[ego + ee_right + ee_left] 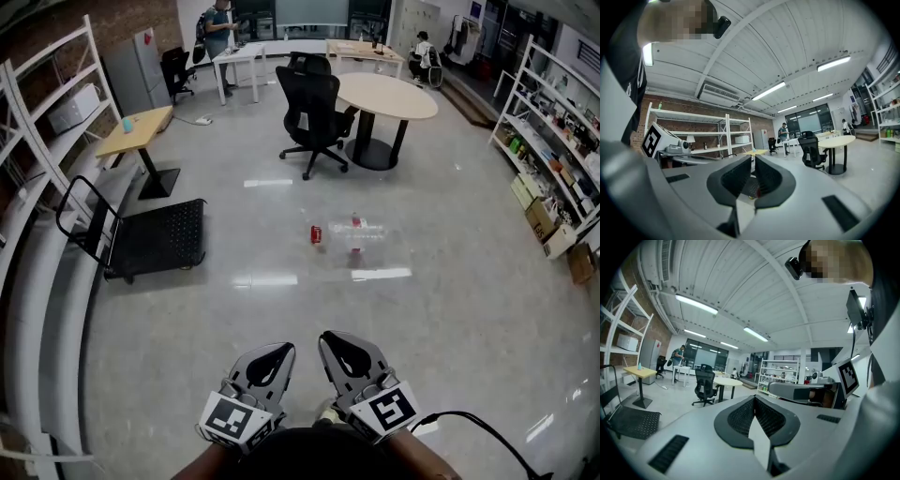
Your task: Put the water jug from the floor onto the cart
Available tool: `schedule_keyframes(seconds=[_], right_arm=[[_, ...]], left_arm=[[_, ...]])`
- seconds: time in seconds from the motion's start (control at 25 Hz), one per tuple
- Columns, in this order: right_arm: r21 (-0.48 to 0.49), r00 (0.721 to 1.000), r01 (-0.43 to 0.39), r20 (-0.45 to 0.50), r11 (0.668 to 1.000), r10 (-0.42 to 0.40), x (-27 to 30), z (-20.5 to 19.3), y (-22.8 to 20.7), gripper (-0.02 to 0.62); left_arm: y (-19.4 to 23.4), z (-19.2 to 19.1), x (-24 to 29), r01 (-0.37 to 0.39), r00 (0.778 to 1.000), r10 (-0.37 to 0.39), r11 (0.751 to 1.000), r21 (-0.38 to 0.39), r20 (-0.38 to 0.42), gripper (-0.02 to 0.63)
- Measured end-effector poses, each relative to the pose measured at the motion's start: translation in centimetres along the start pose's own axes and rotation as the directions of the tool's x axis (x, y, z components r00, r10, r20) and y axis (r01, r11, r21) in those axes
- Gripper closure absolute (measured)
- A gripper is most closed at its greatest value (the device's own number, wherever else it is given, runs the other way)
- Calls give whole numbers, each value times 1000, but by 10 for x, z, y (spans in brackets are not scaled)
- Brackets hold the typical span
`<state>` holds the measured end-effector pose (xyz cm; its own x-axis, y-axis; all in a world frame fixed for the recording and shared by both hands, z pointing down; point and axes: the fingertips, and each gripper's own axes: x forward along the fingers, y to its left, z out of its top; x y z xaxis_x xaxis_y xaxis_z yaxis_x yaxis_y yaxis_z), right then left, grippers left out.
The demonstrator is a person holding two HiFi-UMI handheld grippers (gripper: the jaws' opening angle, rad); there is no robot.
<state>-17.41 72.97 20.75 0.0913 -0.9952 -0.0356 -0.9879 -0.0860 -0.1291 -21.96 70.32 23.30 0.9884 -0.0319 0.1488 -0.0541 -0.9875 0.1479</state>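
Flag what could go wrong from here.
The water jug is clear and sits amid glare on the glossy floor, so its edges may be misjudged. A red can close beside it could get knocked. The cart sits well off to the left, so the jug might slip during the carry.

Open floor (253,309) reaches the cart (159,239); only a red can (316,234), perhaps, intrudes.

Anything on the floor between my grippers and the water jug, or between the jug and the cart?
Only bare floor lies between the left gripper, the right gripper and the water jug. A red can sits close beside the jug, toward the cart and on that route. Past it, nothing visible.
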Motion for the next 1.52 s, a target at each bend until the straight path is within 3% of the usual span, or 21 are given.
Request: schedule_keyframes(seconds=[0.32, 0.6, 0.8, 1.12, 1.32, 1.52], right_arm=[[-59, 1000, 23, -2, 998, -23, -17, -7, -66, 591], [-51, 1000, 7, -30, 999, -8, 22, -18, -103, 591], [-44, 998, 28, -54, 999, -30, 92, -32, -142, 591], [-50, 991, 101, -83, 994, -105, 269, -34, -215, 589], [-35, 986, 132, -100, 991, -134, 344, -33, -261, 588], [-11, 981, 131, -140, 991, -131, 407, -63, -324, 588]], left_arm=[[-15, -3, 60, -48, 999, 48, 999, -10, 22, 601], [20, -5, 104, -76, 997, 76, 997, -24, -17, 601], [88, -2, 153, -58, 998, 57, 998, -24, -18, 601], [246, 39, 254, 33, 999, -33, 999, 35, -13, 601], [307, 56, 313, 81, 996, -80, 995, 51, -32, 601], [365, 53, 385, 72, 996, -71, 997, 12, -53, 601]])
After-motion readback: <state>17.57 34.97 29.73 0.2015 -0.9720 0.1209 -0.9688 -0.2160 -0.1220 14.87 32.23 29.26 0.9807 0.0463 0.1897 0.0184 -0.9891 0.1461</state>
